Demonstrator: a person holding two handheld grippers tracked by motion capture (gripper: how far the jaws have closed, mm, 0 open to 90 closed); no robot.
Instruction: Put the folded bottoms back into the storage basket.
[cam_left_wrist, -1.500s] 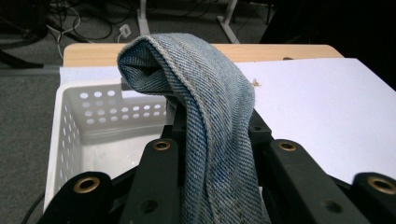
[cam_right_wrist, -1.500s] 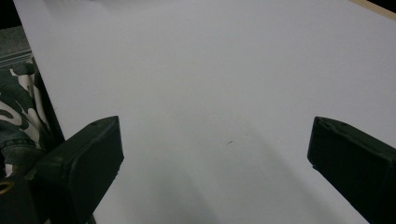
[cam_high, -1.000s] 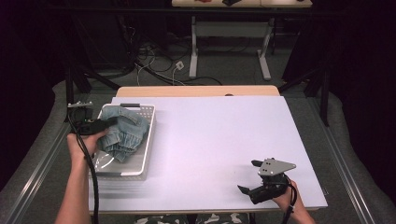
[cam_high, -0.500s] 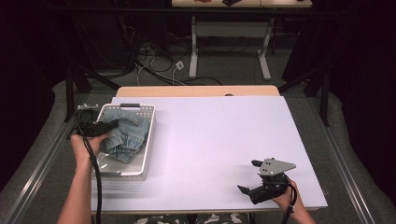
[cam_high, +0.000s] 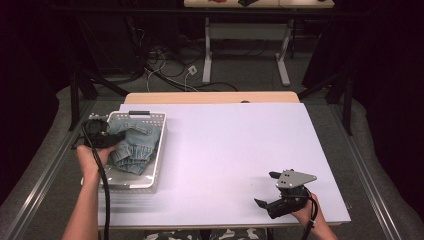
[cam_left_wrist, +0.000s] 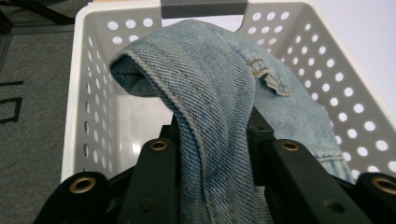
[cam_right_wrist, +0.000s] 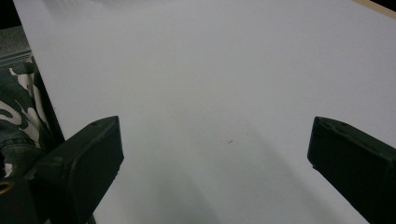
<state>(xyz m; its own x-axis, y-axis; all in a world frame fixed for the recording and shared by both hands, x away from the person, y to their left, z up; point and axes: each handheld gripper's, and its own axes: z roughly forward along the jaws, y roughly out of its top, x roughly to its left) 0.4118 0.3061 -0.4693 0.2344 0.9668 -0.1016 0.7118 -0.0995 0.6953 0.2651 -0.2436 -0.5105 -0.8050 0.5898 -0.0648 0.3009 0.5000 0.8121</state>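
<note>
Left gripper (cam_high: 111, 139) is held at the left rim of the basket (cam_high: 156, 150), jaws clamped on a fold of the jeans (cam_high: 134, 147). In the left gripper view the jeans (cam_left_wrist: 212, 107) are seen pinched between the two black jaws, one fold draped up and over them; the rest of the denim lies ahead and to the right of the jaws, inside the basket (cam_left_wrist: 88, 93). A grey handle (cam_left_wrist: 204, 8) is seen at the basket's far end, straight ahead of the jaws.

Right gripper (cam_high: 266, 189) is held low at the near right of the table (cam_high: 230, 150), well apart from the basket, jaws spread wide with nothing between them. Bare white table (cam_right_wrist: 210, 93) is seen between and beyond its jaws. Camouflage cloth (cam_right_wrist: 16, 112) is seen left of its left jaw, past the table edge.
</note>
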